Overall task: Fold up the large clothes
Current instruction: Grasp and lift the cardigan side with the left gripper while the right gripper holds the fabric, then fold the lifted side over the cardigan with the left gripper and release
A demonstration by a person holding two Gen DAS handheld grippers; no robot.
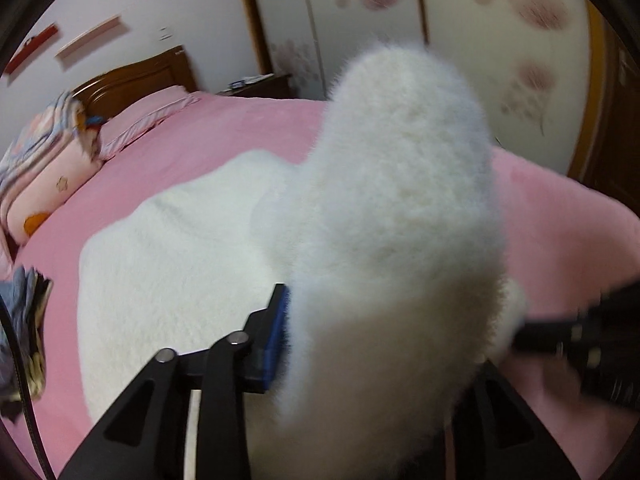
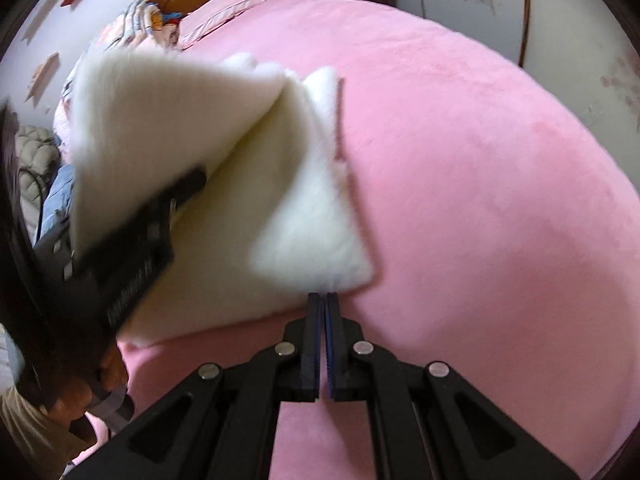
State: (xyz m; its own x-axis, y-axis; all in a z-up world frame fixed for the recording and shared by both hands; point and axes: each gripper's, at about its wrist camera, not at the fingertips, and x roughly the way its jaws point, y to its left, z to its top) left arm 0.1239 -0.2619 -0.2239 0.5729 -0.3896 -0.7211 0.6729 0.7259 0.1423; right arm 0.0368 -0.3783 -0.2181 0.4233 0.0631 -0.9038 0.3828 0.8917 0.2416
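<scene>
A white fluffy garment (image 1: 168,264) lies on the pink bed (image 1: 224,128). My left gripper (image 1: 360,344) is shut on a thick fold of it and holds that fold raised in front of the camera; only the left blue pad (image 1: 276,332) shows. In the right wrist view the garment (image 2: 280,200) is partly lifted, with my left gripper (image 2: 192,182) clamped on the raised flap. My right gripper (image 2: 324,300) is shut, its tips touching the garment's near corner (image 2: 344,276); whether cloth is pinched between them I cannot tell.
Pink pillows (image 1: 140,120) and a patterned quilt (image 1: 44,144) lie at the wooden headboard (image 1: 136,76). A nightstand (image 1: 256,86) stands beside flowered wardrobe doors (image 1: 500,40). Dark clothes (image 1: 24,328) are piled at the bed's left side.
</scene>
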